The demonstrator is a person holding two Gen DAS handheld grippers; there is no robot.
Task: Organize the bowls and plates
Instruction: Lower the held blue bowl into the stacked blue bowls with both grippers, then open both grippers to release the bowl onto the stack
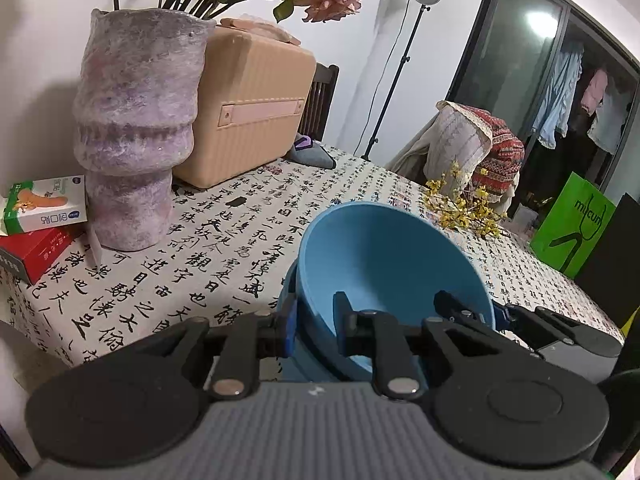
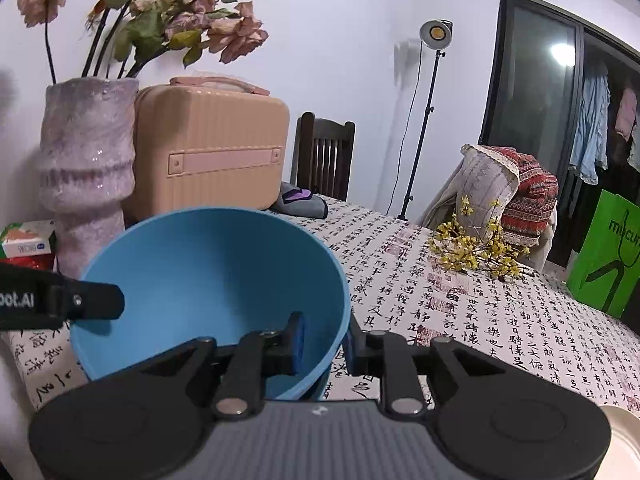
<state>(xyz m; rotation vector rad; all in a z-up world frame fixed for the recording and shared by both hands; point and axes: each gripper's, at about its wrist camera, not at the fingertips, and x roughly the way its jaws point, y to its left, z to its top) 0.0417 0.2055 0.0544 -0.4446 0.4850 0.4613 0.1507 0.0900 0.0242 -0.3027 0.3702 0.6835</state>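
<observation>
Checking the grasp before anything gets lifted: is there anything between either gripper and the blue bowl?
Nothing visible. The left gripper and the right gripper each straddle the blue bowl at its rim, one finger inside, one outside.

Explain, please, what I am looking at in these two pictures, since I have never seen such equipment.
No robot here: a person holds a two-finger clamp in each hand, and each carries a wide-angle camera looking along its fingers. One picture is from the left gripper, the other from the right gripper. Both pinch opposite sides of the rim of one round blue plastic bowl. On the calligraphy-print tablecloth are a mottled purple vase of dried roses, a peach ribbed case and yellow flower sprigs.
</observation>
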